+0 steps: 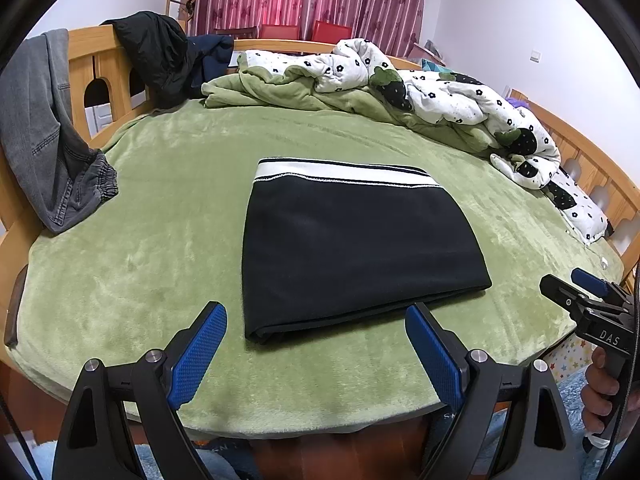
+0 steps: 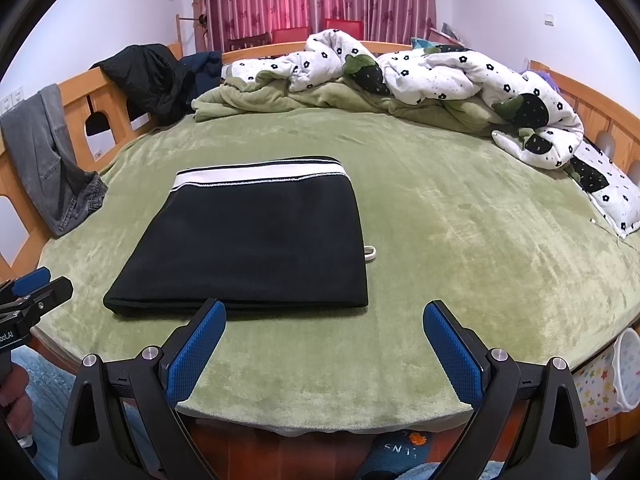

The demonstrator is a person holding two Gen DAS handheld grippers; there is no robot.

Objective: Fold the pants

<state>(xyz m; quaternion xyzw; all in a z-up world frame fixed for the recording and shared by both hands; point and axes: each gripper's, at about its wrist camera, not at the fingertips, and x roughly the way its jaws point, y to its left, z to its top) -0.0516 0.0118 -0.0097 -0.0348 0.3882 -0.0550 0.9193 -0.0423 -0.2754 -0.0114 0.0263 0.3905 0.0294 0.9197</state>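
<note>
Black pants (image 1: 352, 248) with a white striped waistband lie folded into a flat rectangle on the green bed cover (image 1: 160, 240). They also show in the right wrist view (image 2: 252, 244), where a white drawstring loop (image 2: 370, 255) pokes out at their right edge. My left gripper (image 1: 316, 320) is open and empty, just in front of the pants' near edge. My right gripper (image 2: 324, 320) is open and empty, near the pants' near right corner. Each gripper shows at the edge of the other's view, the right one (image 1: 576, 300) and the left one (image 2: 36, 292).
Grey jeans (image 1: 48, 132) hang over the wooden bed rail (image 1: 108, 64) at left. A black jacket (image 1: 160, 56) lies on the far left rail. A crumpled white floral quilt (image 1: 440, 96) lies along the back and right. A star-patterned bin (image 2: 616, 376) stands beside the bed at right.
</note>
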